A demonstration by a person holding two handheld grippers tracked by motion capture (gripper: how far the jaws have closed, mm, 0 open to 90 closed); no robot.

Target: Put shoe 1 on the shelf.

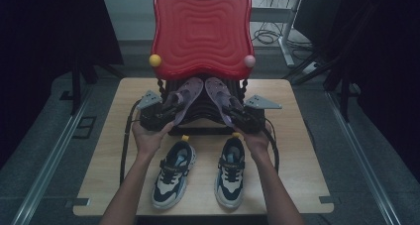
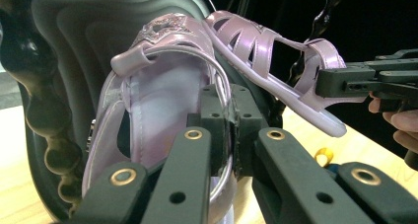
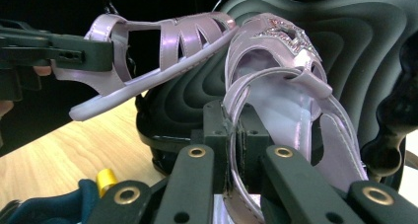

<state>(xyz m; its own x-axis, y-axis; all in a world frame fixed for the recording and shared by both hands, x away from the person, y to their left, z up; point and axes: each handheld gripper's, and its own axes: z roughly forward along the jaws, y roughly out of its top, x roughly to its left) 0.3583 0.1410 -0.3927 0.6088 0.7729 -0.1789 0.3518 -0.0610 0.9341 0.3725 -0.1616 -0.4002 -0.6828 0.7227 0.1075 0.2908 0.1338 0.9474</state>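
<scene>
Two purple sandals are held up in the middle of the high view, one in each gripper. The left sandal [image 1: 182,102] leans its toe against the black chair seat. The right sandal [image 1: 219,99] does the same just beside it, and their toes come close together at the top.

There is one red chair back [image 1: 201,29], big and wavy, at the top middle of the high view. Below it is one black ridged seat [image 1: 198,113], behind the sandals. There is one wooden surface [image 1: 292,150] under everything.

Two sneakers stand on the surface in the lower middle of the high view, toes toward the bottom edge. One sneaker [image 1: 172,174] is on the left and the other sneaker [image 1: 230,171] is on the right, a little apart. Each has a small yellow loop at its heel.

There are two grippers. The left gripper [image 2: 229,130] has its jaws closed tight on the side edge of the left sandal, in the lower middle of the left gripper view. The right gripper [image 3: 232,135] has its jaws closed tight on the side strap of the right sandal, in the lower middle of the right gripper view.

Two balls sit on the chair back's lower corners: one yellow ball [image 1: 155,60] at the left, one pink ball [image 1: 249,61] at the right.
</scene>
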